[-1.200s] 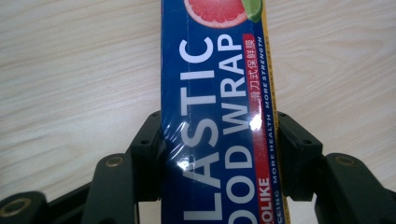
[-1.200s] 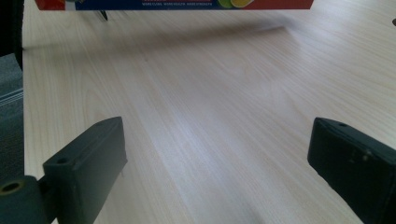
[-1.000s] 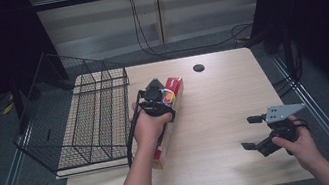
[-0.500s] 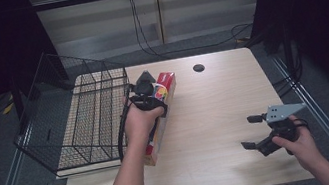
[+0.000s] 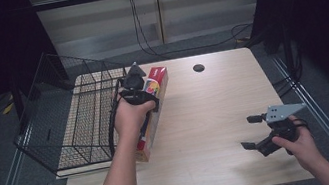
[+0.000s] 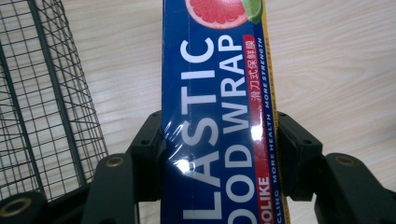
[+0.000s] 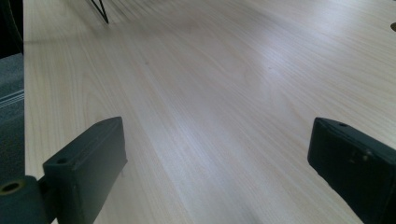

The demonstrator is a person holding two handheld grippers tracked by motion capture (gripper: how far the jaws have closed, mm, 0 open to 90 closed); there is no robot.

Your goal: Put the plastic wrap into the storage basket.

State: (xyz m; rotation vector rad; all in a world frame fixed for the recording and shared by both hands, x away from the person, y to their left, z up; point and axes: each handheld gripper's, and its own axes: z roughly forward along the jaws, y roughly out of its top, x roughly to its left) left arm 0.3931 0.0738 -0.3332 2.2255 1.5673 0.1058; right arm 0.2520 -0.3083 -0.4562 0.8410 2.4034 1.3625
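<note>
**Plastic wrap box clamped crosswise, basket just to its left**

The left claw (image 6: 219, 154) gripped the plastic wrap box (image 5: 153, 105) across its width, the box's long axis running away from the person along the wire basket (image 5: 69, 123). The right claw (image 5: 256, 132) hung wide open, well apart, over the pale wooden desk (image 5: 207, 116). Beyond stood a dim room.
</note>
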